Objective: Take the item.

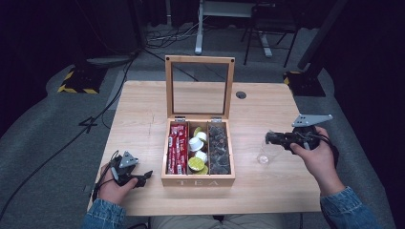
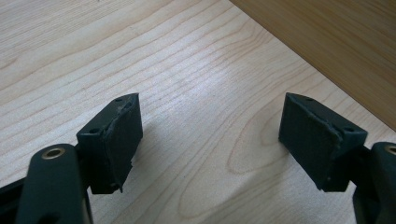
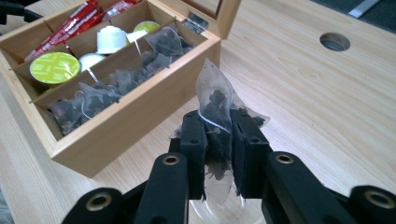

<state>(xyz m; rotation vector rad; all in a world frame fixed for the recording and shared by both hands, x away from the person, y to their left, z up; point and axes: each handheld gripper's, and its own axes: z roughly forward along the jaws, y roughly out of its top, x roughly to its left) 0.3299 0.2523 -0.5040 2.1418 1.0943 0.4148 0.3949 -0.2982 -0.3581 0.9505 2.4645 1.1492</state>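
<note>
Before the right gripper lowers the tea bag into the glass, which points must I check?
1. Right gripper is shut on the tea bag: ok.
2. Glass cup stands upright on the table: ok.
3. Tea bag is directly above the cup mouth: cannot tell.
4. Left gripper is open, holds nothing, away from the cup: ok.
5. Tea box is apart from the cup: ok.

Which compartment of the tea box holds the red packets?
The left compartment of the tea box; the middle holds round capsules, the right dark tea bags.
</note>
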